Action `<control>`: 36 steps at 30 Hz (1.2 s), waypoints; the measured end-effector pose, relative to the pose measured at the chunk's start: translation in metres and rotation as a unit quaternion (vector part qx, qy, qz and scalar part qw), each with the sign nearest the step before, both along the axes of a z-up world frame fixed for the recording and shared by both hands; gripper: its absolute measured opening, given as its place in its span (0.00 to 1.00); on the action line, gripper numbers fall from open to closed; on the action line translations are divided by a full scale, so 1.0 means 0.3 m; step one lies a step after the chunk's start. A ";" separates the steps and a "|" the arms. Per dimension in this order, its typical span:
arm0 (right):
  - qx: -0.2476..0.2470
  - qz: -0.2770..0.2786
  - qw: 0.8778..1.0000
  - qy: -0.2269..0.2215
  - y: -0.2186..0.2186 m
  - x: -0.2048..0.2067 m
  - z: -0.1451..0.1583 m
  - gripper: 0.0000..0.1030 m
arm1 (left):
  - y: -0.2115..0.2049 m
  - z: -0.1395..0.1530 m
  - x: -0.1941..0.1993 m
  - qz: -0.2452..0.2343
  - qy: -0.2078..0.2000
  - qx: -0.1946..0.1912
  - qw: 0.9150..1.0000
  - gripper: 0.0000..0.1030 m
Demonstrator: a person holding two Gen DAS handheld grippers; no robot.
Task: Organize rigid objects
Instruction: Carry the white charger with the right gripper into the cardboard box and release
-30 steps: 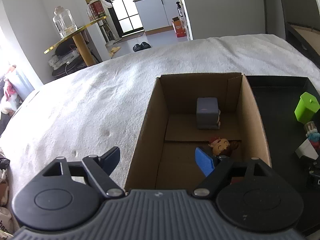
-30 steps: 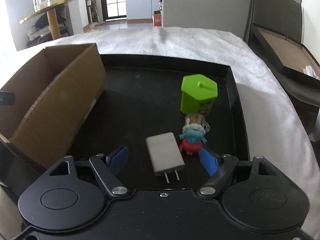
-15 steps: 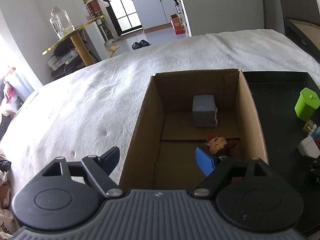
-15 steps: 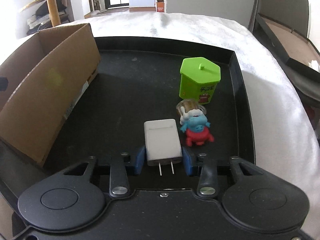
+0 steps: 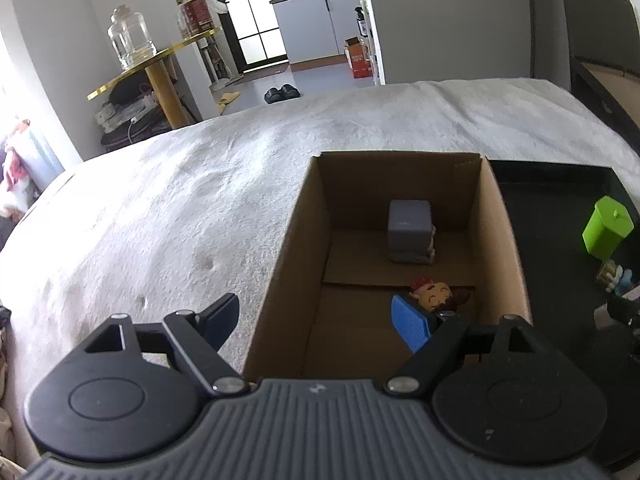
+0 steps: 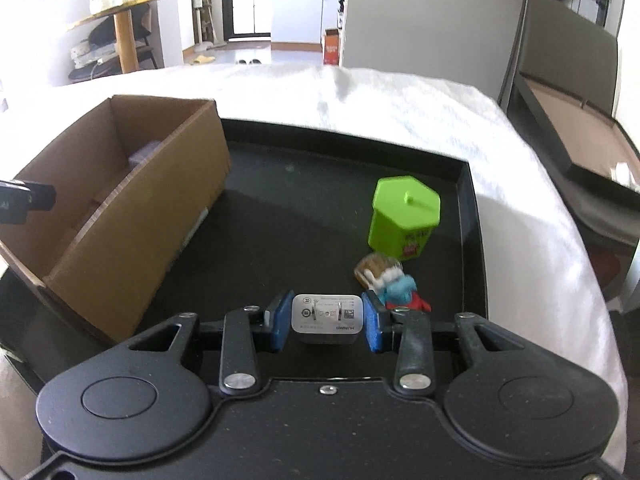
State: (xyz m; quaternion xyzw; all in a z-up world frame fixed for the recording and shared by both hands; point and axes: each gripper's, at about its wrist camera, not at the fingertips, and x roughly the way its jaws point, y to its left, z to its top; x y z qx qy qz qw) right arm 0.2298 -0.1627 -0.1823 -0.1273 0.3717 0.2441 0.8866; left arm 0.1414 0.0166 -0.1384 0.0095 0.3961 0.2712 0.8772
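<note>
The right gripper (image 6: 327,322) clamps the white charger (image 6: 327,317) between its 2 blue pads, blue figurine (image 6: 402,288) at 2 o'clock.

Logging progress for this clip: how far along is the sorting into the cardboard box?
Partly done. Done: a grey cube and a doll-head figure lie in the cardboard box. In hand: the right gripper is shut on the white charger. Left on the black tray: the green container and blue-red figurine. The left gripper is open.
</note>
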 end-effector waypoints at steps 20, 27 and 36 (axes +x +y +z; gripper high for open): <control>0.008 0.029 0.996 -0.080 0.166 -0.023 0.160 0.35 | 0.096 0.005 -0.078 0.012 -0.025 -0.035 0.999 0.80; 0.013 0.046 0.993 -0.108 0.221 -0.057 0.207 0.35 | 0.123 -0.005 -0.109 0.012 -0.031 -0.042 0.999 0.80; 0.012 0.086 0.987 -0.137 0.312 -0.096 0.217 0.35 | 0.158 -0.038 -0.119 0.004 -0.035 -0.060 0.998 0.34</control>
